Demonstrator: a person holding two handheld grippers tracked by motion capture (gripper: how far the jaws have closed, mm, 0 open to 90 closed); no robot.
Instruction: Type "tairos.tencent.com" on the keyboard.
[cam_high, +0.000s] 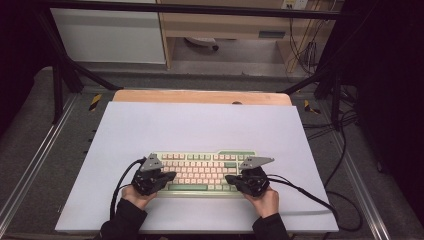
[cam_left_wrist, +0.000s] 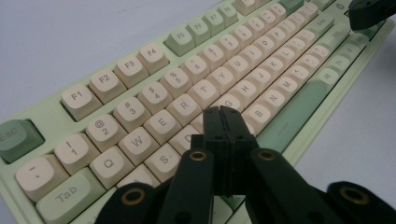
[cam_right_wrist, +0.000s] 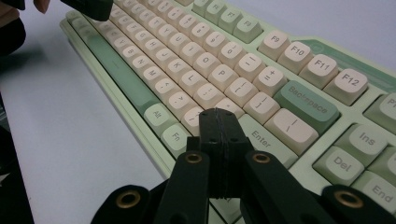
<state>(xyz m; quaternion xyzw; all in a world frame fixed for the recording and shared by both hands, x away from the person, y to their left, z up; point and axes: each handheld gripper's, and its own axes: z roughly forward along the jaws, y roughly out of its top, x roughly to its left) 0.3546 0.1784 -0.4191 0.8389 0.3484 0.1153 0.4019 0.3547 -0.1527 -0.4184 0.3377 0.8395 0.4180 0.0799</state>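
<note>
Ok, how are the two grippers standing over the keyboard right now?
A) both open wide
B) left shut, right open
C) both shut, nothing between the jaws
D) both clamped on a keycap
C: the left gripper and the right gripper each show their jaws pressed flat together, tips above the keyboard keys with nothing held between them.

Wooden-topped table (cam_high: 200, 96) with a pale strip of bare wood along the far edge, covered almost entirely by a large pale lavender-white rectangular sheet (cam_high: 200, 130). Directly on the sheet, near the front edge and roughly centred: a pale green plastic keyboard (cam_high: 200, 172) with cream and sage-green keycaps, lying flat, long side parallel to the front edge. Also trailing across the sheet at either end of the keyboard: black cables (cam_high: 300, 189).
</note>
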